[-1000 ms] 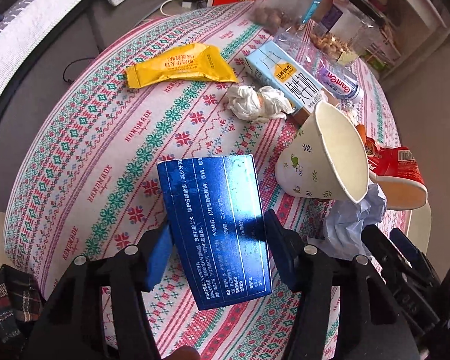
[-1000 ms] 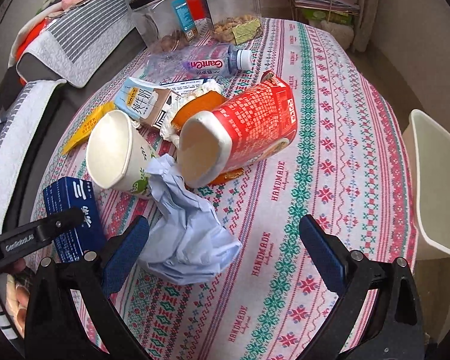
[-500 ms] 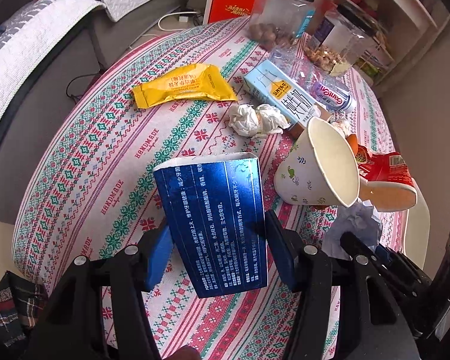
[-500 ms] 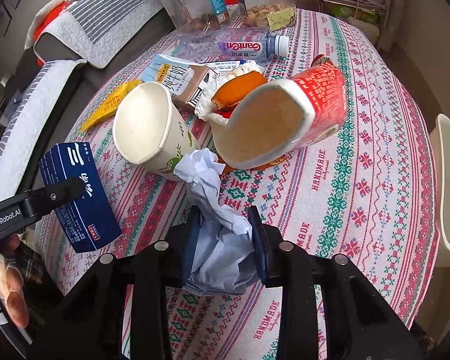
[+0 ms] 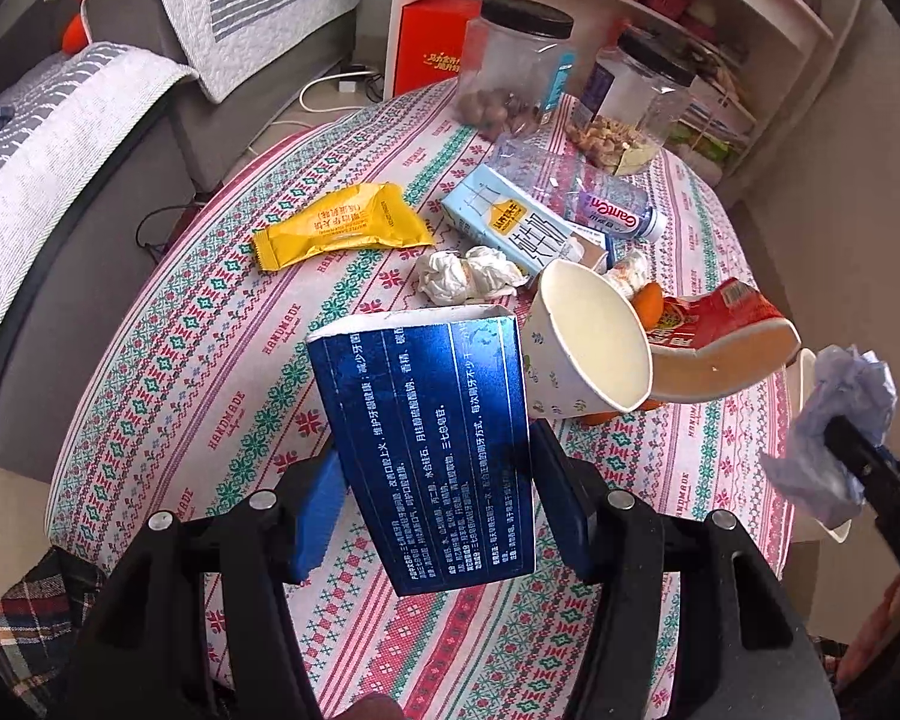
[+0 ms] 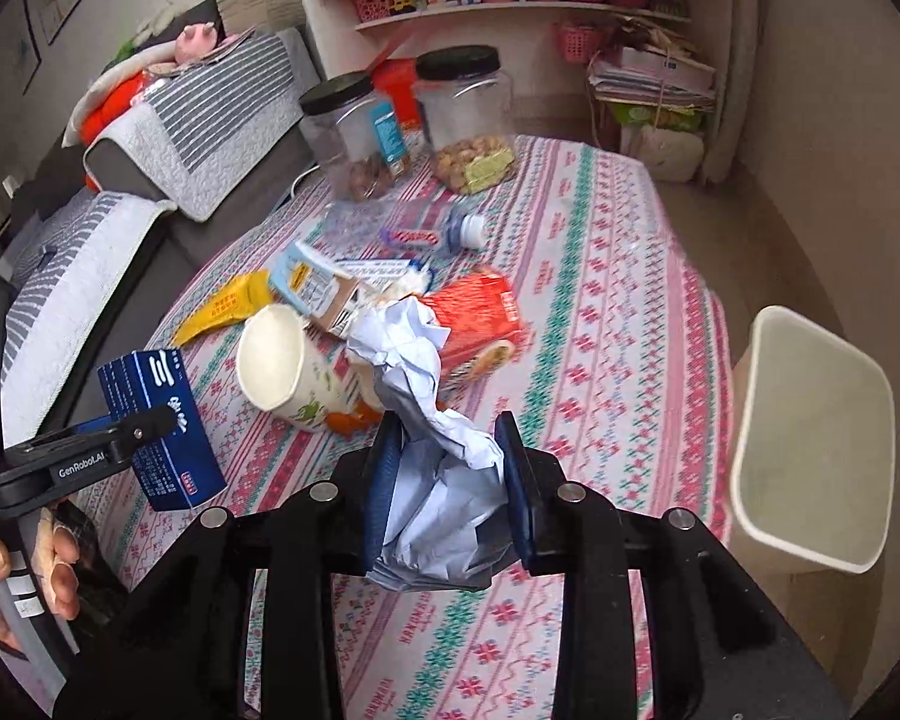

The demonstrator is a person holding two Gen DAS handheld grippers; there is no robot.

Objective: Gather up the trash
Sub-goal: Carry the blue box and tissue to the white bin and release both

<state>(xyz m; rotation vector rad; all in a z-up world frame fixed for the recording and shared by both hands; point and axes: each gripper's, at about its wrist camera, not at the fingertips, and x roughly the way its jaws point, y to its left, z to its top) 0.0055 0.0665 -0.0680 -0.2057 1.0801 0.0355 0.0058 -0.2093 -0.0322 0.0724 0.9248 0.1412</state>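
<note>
My left gripper (image 5: 435, 468) is shut on a blue carton (image 5: 432, 444) and holds it above the table's near edge; the carton also shows in the right wrist view (image 6: 162, 420). My right gripper (image 6: 450, 462) is shut on a crumpled pale-blue paper (image 6: 432, 420), lifted off the table; the paper also shows in the left wrist view (image 5: 834, 420). On the patterned tablecloth (image 5: 180, 360) lie a white paper cup (image 5: 576, 348), a red cup (image 5: 714, 336), a yellow wrapper (image 5: 342, 228), a white tissue wad (image 5: 468, 273), a light-blue milk carton (image 5: 510, 222) and a plastic bottle (image 5: 606, 210). A white bin (image 6: 810, 450) stands off the table's right side.
Two clear jars with black lids (image 6: 468, 114) stand at the table's far edge. A grey sofa (image 5: 60, 138) runs along the left. Shelves (image 6: 510, 6) stand behind the table. A plaid cloth (image 5: 30, 618) lies below the near edge.
My right gripper closed on the crumpled paper and lifted it off the table, to the right. My left gripper raised the blue carton higher.
</note>
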